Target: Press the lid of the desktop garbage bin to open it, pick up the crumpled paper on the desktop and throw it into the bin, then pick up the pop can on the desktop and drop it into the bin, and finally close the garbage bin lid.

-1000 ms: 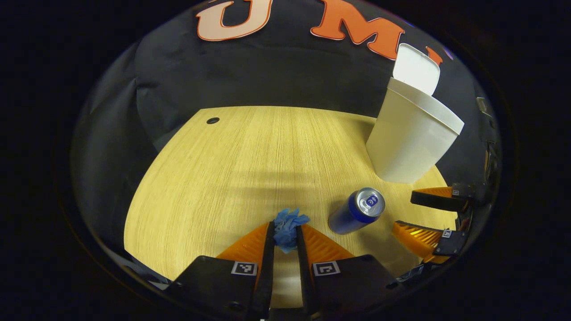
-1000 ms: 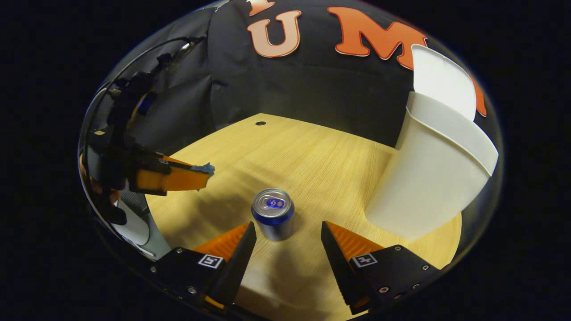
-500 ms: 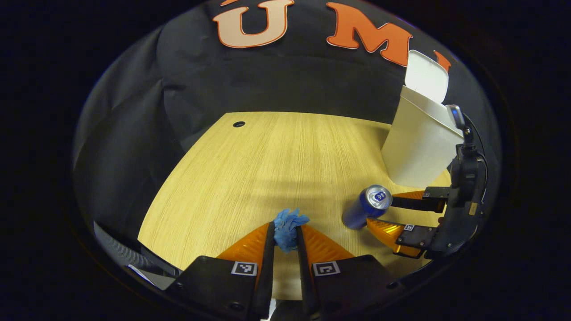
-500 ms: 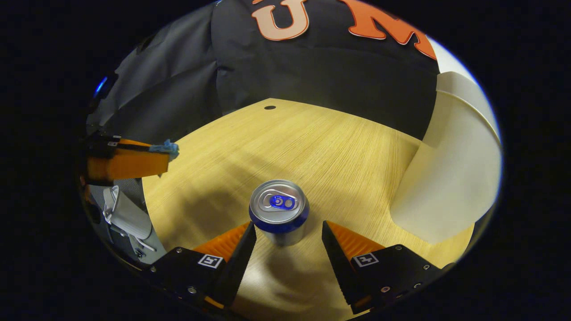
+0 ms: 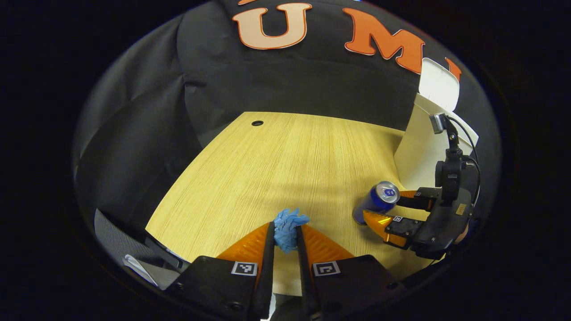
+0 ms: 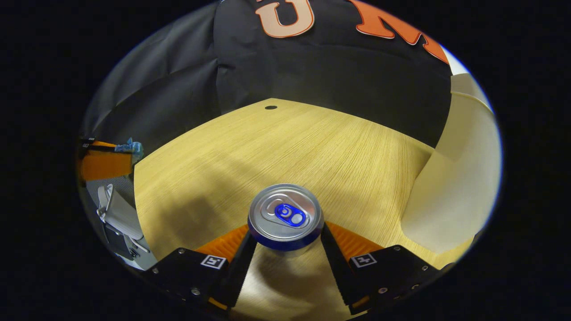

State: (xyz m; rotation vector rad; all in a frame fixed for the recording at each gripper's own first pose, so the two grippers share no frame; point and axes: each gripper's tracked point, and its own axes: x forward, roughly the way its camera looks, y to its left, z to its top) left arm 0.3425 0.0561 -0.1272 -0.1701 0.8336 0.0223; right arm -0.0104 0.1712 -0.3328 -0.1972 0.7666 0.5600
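A blue crumpled paper [image 5: 286,228] is pinched between the fingers of my left gripper [image 5: 284,236], held above the front of the wooden desktop [image 5: 276,169]. From the right gripper view this left gripper [image 6: 107,158] with the paper [image 6: 129,147] sits far left, off the desk edge. The blue pop can [image 6: 285,218] stands upright between the fingers of my right gripper [image 6: 285,243], which is open and straddles it. The left gripper view has the can [image 5: 379,199] and the right gripper [image 5: 384,207] at right. Behind them stands the white bin [image 5: 417,151] with its lid [image 5: 439,84] raised.
A small dark hole [image 5: 257,123] marks the far side of the desktop. The bin [image 6: 455,178] stands close to the right of the can. A chair with a grey mesh back [image 5: 113,238] is off the desk's front left edge.
My right gripper has moved forward, so the can now sits between its open fingers. My left gripper, still holding the paper, has drifted left, away from the bin.
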